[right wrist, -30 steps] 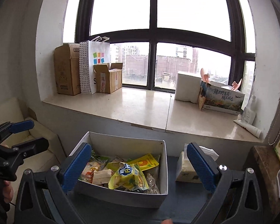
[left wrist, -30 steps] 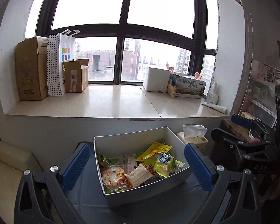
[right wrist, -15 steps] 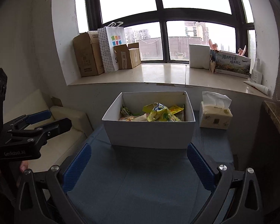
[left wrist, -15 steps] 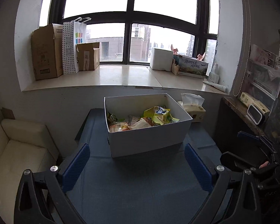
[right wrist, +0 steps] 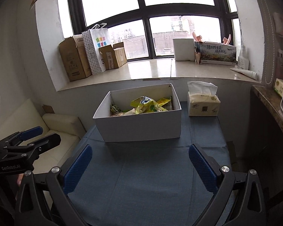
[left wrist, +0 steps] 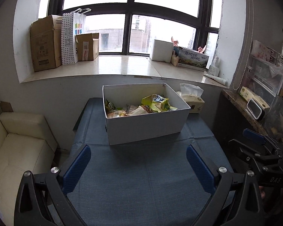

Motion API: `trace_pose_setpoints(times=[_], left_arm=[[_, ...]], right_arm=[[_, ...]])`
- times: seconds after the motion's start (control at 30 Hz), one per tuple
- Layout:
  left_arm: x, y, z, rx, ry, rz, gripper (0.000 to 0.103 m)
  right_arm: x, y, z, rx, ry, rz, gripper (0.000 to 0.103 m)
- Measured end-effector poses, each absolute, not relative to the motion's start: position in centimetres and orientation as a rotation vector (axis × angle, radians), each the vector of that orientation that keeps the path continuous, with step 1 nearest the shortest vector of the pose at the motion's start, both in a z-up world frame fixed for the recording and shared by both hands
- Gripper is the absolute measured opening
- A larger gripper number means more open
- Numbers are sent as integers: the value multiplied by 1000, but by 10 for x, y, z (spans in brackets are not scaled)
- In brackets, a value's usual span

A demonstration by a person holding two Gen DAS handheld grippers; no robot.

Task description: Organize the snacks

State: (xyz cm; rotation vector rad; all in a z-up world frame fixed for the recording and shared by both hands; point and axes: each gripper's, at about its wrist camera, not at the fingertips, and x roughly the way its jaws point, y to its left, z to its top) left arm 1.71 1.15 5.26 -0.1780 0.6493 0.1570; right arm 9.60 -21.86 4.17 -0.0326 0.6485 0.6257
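1. The snack packets all lie heaped inside the white cardboard box, which stands at the far end of the desk under its blue cloth, below the window sill; no packet shows on the cloth itself.
2. The left tool is spread wide and grips nothing; the right tool is likewise spread wide and empty; both hang over the bare near part of the cloth, well apart from the box.
3. Judging from this, the gathering step looks finished, or else a new pass has not yet begun; which of the two I cannot tell.
4. If more sorting is meant, the next move calls for carrying one tool forward over the near wall of the box and down onto a top packet, likely the yellow-green bag; the packets are crinkly and overlapping, so a grip on an edge may drag a neighbour along.
5. The right wrist view shows the tissue box whole, just beside the box's right wall, and the left tool's fingers from the side, over the cream sofa; the left wrist view half hides the tissue box behind the box, but shows the right tool from the side at its right edge, and more of the cluttered shelf beyond.
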Motion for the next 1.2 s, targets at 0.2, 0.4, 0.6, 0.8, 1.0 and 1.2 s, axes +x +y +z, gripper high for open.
trace_pose_setpoints(times=[0.2,0.4,0.6,0.8,1.0,1.2], left_arm=[[19,10,53,-154,657,165,103],[21,7,52,-139,664,158,103],[21,7,52,-141,666,148,103],[23,8,50,-142,677,148,103],[21,8,49,-148,677,144,103],[22,8,48,-148,681,143,103]], right_arm=[[95,-217,39,-31,657,632,103],[93,-217,41,-32,649,633,103],[92,-219,43,-30,643,631,103],[93,-219,41,-31,653,628,103],[93,-219,41,-34,656,630,103],[92,-217,40,-38,655,629,103]])
